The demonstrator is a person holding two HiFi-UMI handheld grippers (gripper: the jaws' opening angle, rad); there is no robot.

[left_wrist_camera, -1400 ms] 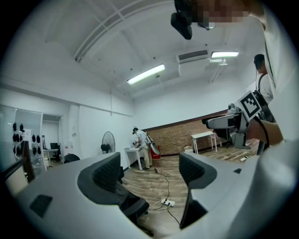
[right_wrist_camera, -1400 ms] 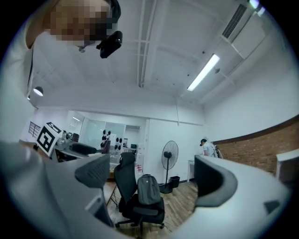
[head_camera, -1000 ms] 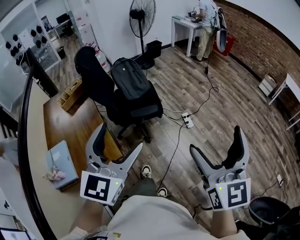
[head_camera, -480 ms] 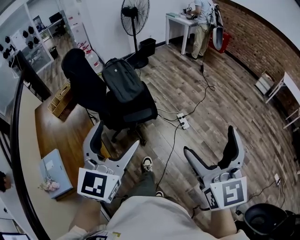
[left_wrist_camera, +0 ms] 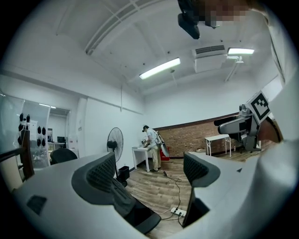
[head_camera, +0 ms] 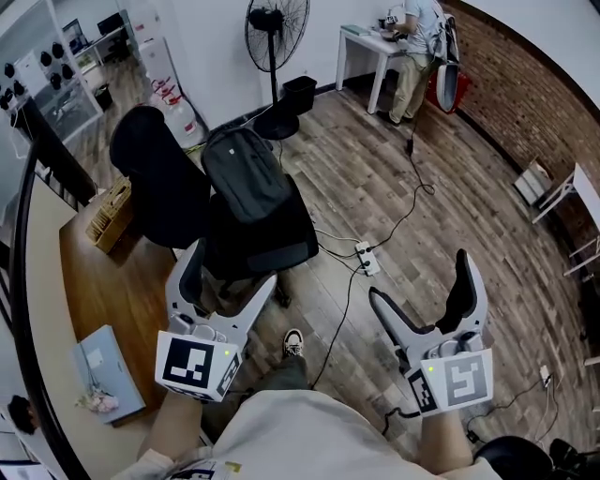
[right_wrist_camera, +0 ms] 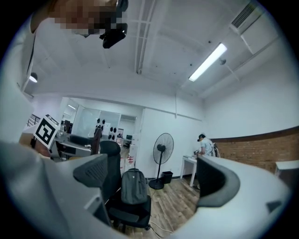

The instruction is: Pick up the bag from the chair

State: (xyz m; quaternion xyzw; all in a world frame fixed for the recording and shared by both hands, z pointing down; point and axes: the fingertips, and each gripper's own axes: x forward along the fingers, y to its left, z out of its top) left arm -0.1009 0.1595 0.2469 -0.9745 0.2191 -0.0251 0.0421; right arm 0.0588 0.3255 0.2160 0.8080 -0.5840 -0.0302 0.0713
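**Head view:** from my head, steeply down over my left gripper (head_camera: pixel 232 267) and right gripper (head_camera: pixel 419 278), chair (head_camera: pixel 267 234) near ahead. **Gripper views:** low, looking outward along my jaws across the room; the right faces the chair. All three share the fan (head_camera: pixel 277 23).

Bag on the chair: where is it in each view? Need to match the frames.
Head view: the bag is upper left of centre, leaning on the chair.
Left gripper view: the bag cannot be made out; only a dark shape, likely the chair seat, low between the jaws.
Right gripper view: the bag is low centre, between the jaws.
Shared landmark: standing fan.
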